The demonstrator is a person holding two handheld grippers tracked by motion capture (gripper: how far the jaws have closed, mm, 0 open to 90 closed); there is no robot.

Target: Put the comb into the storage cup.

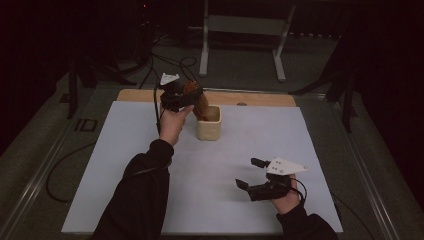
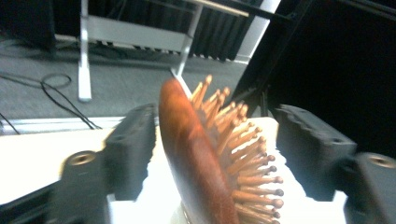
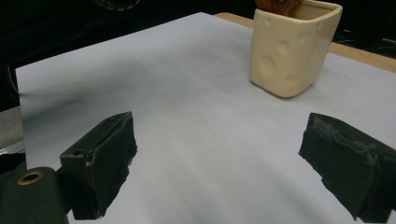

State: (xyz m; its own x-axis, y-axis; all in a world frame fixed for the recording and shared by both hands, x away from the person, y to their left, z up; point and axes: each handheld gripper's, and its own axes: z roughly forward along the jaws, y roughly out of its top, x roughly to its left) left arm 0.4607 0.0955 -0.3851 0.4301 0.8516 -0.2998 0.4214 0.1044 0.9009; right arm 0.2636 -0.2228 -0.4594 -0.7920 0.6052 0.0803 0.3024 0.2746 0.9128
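- High view: hairbrush [image 1: 199, 102] stands in the cream cup [image 1: 209, 125] at the far side of the desk [image 1: 150, 165], head sticking out. Left tool [image 1: 186, 96] is at the brush head; right tool [image 1: 247, 173] idles near the front edge, jaws apart, empty.
- Left gripper view: jaws stand clear either side of the brush [image 2: 205, 158], no pad contact. Looks released; placing seems done, retreat left.
- Right gripper view: jaws wide open over bare desk, cup [image 3: 289, 46] well ahead.
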